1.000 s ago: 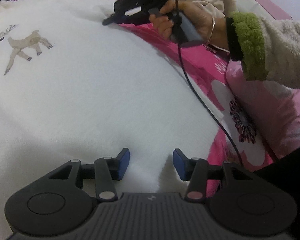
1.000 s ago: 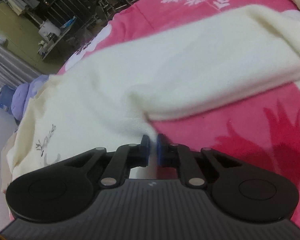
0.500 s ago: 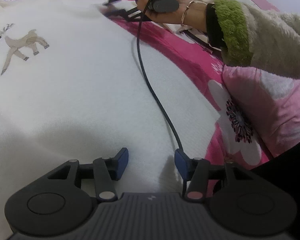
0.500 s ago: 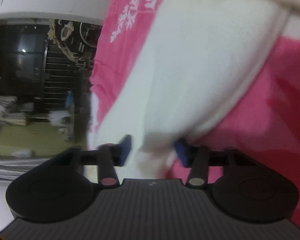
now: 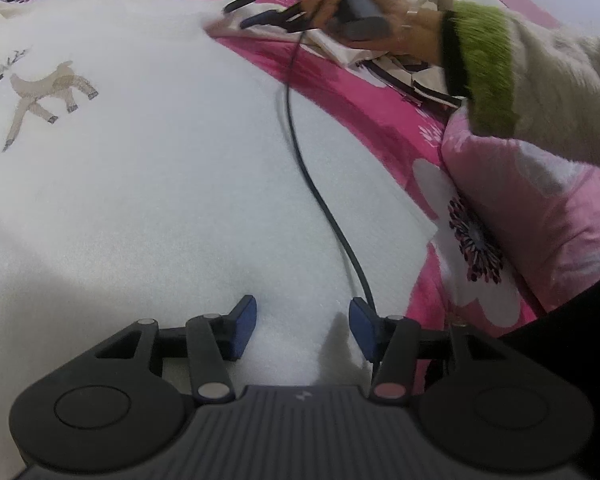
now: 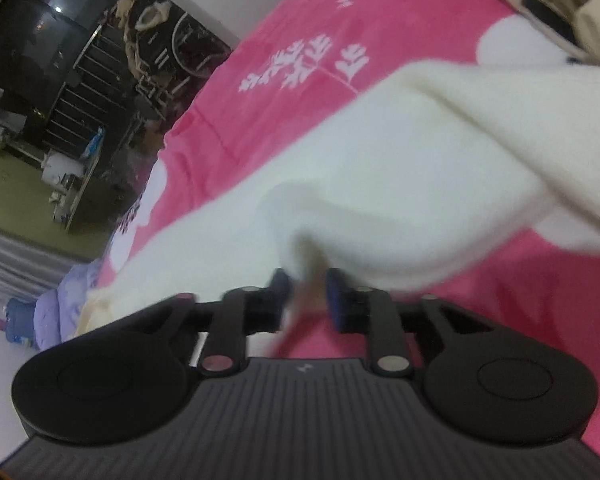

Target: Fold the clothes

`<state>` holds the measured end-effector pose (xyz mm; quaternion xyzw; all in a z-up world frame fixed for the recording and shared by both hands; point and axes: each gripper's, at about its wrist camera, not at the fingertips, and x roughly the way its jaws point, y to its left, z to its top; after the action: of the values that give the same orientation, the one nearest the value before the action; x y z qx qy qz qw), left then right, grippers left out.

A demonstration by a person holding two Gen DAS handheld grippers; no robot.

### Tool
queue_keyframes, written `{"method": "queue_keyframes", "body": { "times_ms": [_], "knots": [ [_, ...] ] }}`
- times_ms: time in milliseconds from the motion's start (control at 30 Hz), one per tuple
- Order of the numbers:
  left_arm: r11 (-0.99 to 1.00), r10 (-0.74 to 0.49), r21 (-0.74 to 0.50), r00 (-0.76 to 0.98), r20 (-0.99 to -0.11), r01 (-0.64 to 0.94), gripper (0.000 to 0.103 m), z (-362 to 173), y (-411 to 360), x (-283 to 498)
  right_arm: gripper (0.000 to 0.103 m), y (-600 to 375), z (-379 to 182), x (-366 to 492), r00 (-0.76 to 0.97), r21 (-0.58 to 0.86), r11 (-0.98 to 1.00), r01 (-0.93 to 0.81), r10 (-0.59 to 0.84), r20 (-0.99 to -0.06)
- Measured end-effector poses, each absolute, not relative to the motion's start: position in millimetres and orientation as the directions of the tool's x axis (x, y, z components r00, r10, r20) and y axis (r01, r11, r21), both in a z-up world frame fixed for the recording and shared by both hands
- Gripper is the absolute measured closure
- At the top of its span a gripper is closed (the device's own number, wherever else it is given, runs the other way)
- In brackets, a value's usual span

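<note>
A white fleece garment (image 5: 160, 168) with a deer print (image 5: 48, 92) lies spread on a pink blanket (image 5: 360, 92). Low over its near part, my left gripper (image 5: 302, 326) stands open, nothing between its blue pads. My right gripper (image 5: 248, 10), held by a hand (image 5: 380, 12) in a green-cuffed sleeve (image 5: 484, 64), is at the garment's far edge. In the right wrist view that right gripper (image 6: 306, 286) is blurred and its jaws are opening. A fold of the garment (image 6: 380, 180) still hangs between them, and the pads look clear of it.
A black cable (image 5: 320, 200) runs from the right gripper across the garment. A pink floral pillow (image 5: 540, 220) lies to the right. Beige clothing with black trim (image 5: 400, 68) sits past the garment's far edge. Dark racks (image 6: 80, 60) stand beyond the bed.
The right gripper rolled and shifted along the garment's far edge, and its jaws widened from shut on the cloth. Its cable now trails over the garment. The left gripper stayed put.
</note>
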<state>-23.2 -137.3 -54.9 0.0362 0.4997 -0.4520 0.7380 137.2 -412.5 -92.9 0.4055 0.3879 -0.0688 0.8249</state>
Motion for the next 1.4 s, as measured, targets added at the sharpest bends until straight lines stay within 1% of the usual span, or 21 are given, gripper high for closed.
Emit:
{"method": "queue_keyframes", "body": {
  "times_ms": [67, 167, 300, 400, 500, 567, 667, 700, 733, 767, 833, 900, 967, 1000, 1033, 1067, 1100, 1133, 1200, 1267, 1400],
  "knots": [
    [0.582, -0.634, -0.392, 0.095, -0.768, 0.713, 0.051, -53.3, -136.4, -29.3, 0.075, -403.2, -75.4, 124.2, 0.687, 0.598, 0.704, 0.383, 0.215, -0.694],
    [0.556, -0.646, -0.397, 0.08, -0.759, 0.73, 0.051, -50.8, -134.2, -42.3, 0.075, -385.2, -45.3, 102.2, 0.696, 0.569, 0.778, 0.265, 0.254, -0.672],
    [0.549, -0.66, -0.4, 0.087, -0.746, 0.734, 0.051, -40.3, -116.2, -57.5, 0.071, -326.1, -10.4, 87.9, 0.659, 0.464, 0.885, -0.035, 0.37, -0.655],
    [0.608, -0.65, -0.414, 0.125, -0.749, 0.678, 0.051, -27.6, -84.9, -53.3, 0.069, -266.6, -0.1, 87.8, 0.573, 0.371, 0.891, -0.262, 0.453, -0.684],
    [0.711, -0.613, -0.411, 0.215, -0.761, 0.57, 0.05, -13.6, -41.4, -45.0, 0.069, -211.2, -3.3, 90.5, 0.448, 0.327, 0.856, -0.401, 0.494, -0.745],
    [0.793, -0.553, -0.375, 0.308, -0.774, 0.479, 0.05, -5.0, -8.5, -42.4, 0.069, -179.6, -2.7, 92.5, 0.372, 0.308, 0.82, -0.482, 0.51, -0.776],
    [0.904, -0.415, -0.296, 0.464, -0.782, 0.31, 0.048, 5.5, 38.9, -41.5, 0.068, -135.7, -1.0, 96.1, 0.269, 0.298, 0.756, -0.582, 0.526, -0.807],
    [0.931, -0.362, -0.275, 0.509, -0.781, 0.24, 0.045, 6.6, 53.9, -40.8, 0.06, -123.3, -1.1, 98.1, 0.245, 0.309, 0.74, -0.597, 0.535, -0.808],
    [0.954, -0.301, -0.253, 0.545, -0.783, 0.163, 0.036, 5.4, 67.8, -39.3, 0.057, -112.1, -2.5, 101.7, 0.222, 0.323, 0.729, -0.603, 0.543, -0.81],
    [0.969, -0.239, -0.231, 0.567, -0.789, 0.088, 0.028, 2.3, 79.3, -37.0, 0.056, -102.7, -4.5, 105.9, 0.206, 0.343, 0.723, -0.6, 0.554, -0.807],
    [0.981, -0.16, -0.192, 0.568, -0.808, 0.003, 0.027, -10.4, 95.3, -29.8, 0.055, -86.6, -9.0, 112.6, 0.185, 0.392, 0.716, -0.577, 0.582, -0.791],
    [0.985, -0.136, -0.172, 0.518, -0.844, -0.023, 0.028, -28.4, 102.0, -20.1, 0.055, -78.7, -13.9, 113.2, 0.187, 0.443, 0.711, -0.546, 0.619, -0.763],
    [0.98, -0.151, -0.194, 0.452, -0.879, -0.049, 0.035, -48.2, 102.8, -13.4, 0.055, -75.2, -19.5, 106.4, 0.187, 0.479, 0.703, -0.526, 0.645, -0.741],
    [0.974, -0.163, -0.215, 0.445, -0.88, -0.067, 0.035, -54.0, 103.8, -12.6, 0.055, -73.4, -23.9, 103.3, 0.178, 0.489, 0.701, -0.519, 0.648, -0.74],
    [0.972, -0.163, -0.222, 0.46, -0.873, -0.076, 0.045, -56.0, 103.5, -13.8, 0.055, -71.7, -28.8, 100.7, 0.167, 0.487, 0.703, -0.519, 0.642, -0.749],
    [0.974, -0.16, -0.217, 0.479, -0.863, -0.066, 0.075, -55.0, 102.0, -15.3, 0.055, -71.0, -32.5, 98.2, 0.162, 0.47, 0.709, -0.526, 0.626, -0.763],
    [0.977, -0.149, -0.206, 0.495, -0.856, -0.061, 0.09, -52.6, 100.4, -16.5, 0.055, -71.6, -34.7, 95.5, 0.17, 0.442, 0.722, -0.532, 0.603, -0.779],
    [0.98, -0.122, -0.186, 0.51, -0.851, -0.076, 0.095, -49.0, 100.1, -17.5, 0.055, -73.1, -36.0, 93.6, 0.184, 0.417, 0.737, -0.531, 0.581, -0.792],
    [0.984, -0.049, -0.134, 0.547, -0.836, -0.118, 0.096, -38.0, 101.4, -19.9, 0.055, -79.4, -37.7, 92.9, 0.193, 0.412, 0.758, -0.505, 0.565, -0.802],
    [0.988, 0.04, -0.059, 0.609, -0.792, -0.141, 0.097, -19.7, 103.8, -23.8, 0.055, -87.1, -38.8, 93.9, 0.193, 0.433, 0.769, -0.471, 0.569, -0.8],
    [0.956, 0.288, 0.152, 0.69, -0.664, -0.252, 0.097, 31.1, 123.9, -17.8, 0.055, -95.0, -44.0, 95.1, 0.197, 0.443, 0.783, -0.436, 0.564, -0.802]
  ]
}}
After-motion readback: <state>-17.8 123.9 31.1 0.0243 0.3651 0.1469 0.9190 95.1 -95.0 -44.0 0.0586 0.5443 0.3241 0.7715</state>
